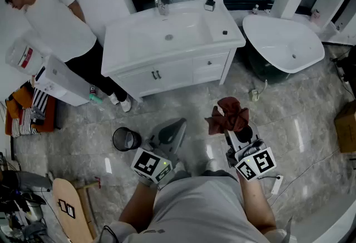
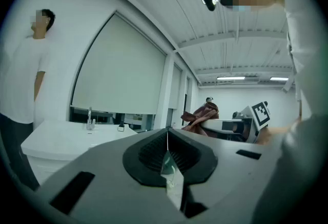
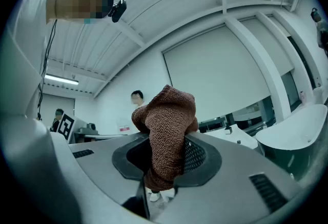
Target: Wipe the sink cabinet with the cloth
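The white sink cabinet [image 1: 172, 67] stands against the far wall, with a faucet [image 1: 159, 4] at the back of its basin; it also shows low at the left [image 2: 56, 141] of the left gripper view. My right gripper [image 1: 232, 129] is shut on a brown knitted cloth [image 1: 228, 115], held up over the floor well short of the cabinet. In the right gripper view the cloth [image 3: 166, 130] bunches up out of the jaws. My left gripper [image 1: 169, 132] hangs beside it to the left, shut with nothing in it [image 2: 167, 138].
A person [image 1: 55, 14] stands left of the cabinet beside a white appliance [image 1: 61, 80]. A white bathtub [image 1: 283, 41] lies to the cabinet's right. A small black bin [image 1: 125, 139] sits on the marble floor near my left gripper. A cardboard box [image 1: 346, 125] is at the right edge.
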`<action>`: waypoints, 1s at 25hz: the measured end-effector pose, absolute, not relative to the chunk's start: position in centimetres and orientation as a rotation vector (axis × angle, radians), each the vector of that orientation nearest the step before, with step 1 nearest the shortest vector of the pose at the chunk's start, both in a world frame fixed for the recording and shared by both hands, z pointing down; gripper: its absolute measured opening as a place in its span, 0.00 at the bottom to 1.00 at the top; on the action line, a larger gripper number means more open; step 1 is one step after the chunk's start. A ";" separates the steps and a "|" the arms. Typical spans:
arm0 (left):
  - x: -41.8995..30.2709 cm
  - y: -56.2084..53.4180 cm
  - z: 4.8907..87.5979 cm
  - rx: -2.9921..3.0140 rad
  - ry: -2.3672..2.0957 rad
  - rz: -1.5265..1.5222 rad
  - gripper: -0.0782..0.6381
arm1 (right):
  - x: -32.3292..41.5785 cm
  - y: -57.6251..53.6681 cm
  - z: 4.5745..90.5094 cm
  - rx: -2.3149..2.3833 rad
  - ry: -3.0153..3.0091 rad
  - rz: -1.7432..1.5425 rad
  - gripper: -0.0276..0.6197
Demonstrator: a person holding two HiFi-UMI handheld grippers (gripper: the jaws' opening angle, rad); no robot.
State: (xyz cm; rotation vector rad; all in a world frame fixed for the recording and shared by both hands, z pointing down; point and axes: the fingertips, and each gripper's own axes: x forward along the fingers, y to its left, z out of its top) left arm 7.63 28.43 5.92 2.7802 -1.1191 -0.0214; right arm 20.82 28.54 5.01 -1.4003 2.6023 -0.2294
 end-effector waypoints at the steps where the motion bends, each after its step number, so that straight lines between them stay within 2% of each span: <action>1: 7.9 28.3 5.9 2.778 -1.123 -0.017 0.13 | 21.1 28.4 5.1 -1.397 2.604 -0.227 0.21; 25: 15.6 26.6 8.4 2.712 -1.228 0.068 0.13 | 29.2 26.3 8.0 -1.327 2.670 -0.308 0.21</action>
